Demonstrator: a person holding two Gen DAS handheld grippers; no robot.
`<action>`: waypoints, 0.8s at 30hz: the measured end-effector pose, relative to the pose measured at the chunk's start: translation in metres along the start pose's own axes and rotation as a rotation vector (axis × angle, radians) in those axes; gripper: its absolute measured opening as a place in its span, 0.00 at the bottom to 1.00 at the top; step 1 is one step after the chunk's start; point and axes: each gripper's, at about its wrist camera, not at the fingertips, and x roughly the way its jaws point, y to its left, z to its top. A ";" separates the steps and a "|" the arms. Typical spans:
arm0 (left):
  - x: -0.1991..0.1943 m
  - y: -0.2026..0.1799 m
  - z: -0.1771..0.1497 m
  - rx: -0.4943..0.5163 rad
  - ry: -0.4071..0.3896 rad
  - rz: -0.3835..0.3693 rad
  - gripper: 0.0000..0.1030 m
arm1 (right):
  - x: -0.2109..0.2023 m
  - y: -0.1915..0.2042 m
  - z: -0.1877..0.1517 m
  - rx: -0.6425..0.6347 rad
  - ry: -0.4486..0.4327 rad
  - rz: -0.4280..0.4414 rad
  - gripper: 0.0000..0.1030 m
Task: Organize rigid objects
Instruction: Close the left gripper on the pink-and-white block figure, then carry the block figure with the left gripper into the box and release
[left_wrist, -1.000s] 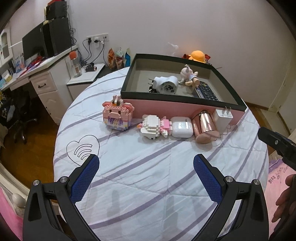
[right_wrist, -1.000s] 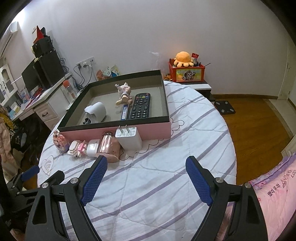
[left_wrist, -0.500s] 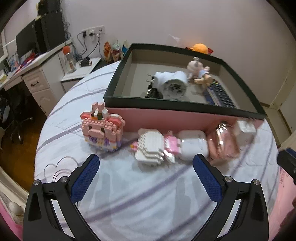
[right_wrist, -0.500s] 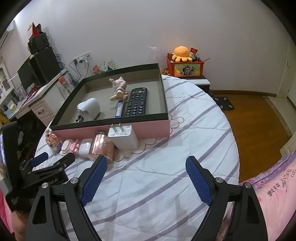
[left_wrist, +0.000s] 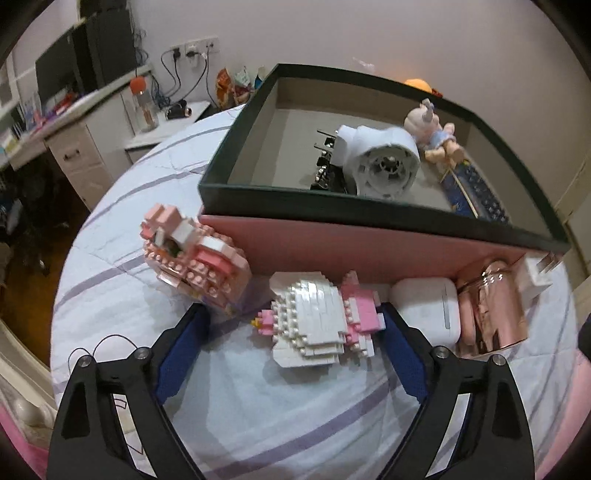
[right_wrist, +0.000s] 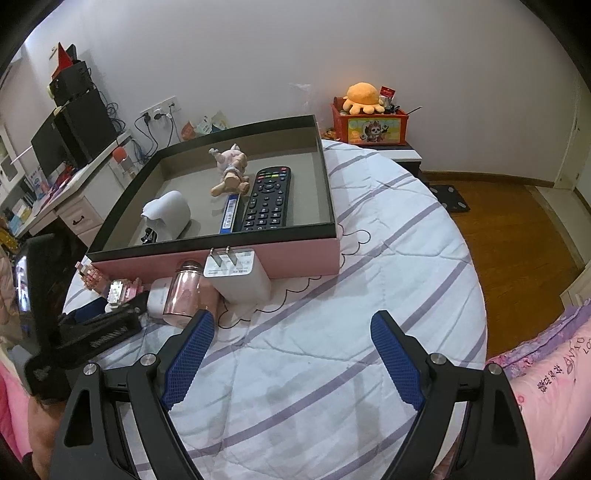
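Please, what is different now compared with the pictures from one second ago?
The left gripper has moved forward and down toward the row of items in front of the box; its open fingers now stand on either side of the white and pink block figure, not yet closed on it. The right gripper stays open over the bedcover, holding nothing. The items have not moved.

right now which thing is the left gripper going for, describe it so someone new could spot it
Find the big pink box with a black rim on the striped round table; a row of small items lies along its near wall. The white and pink brick figure lies second from the left, between the open left gripper fingers. Unlike the pink brick house and smooth white case beside it, it is mostly white and studded.
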 end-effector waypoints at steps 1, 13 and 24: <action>0.000 0.000 0.000 0.001 -0.001 0.001 0.88 | 0.000 0.001 0.000 -0.003 0.000 0.000 0.85; -0.013 0.009 -0.005 0.015 -0.018 -0.035 0.50 | -0.005 0.007 0.001 -0.022 -0.010 0.009 0.85; -0.043 0.010 -0.016 0.015 -0.032 -0.096 0.50 | -0.009 0.008 0.000 -0.019 -0.019 0.009 0.85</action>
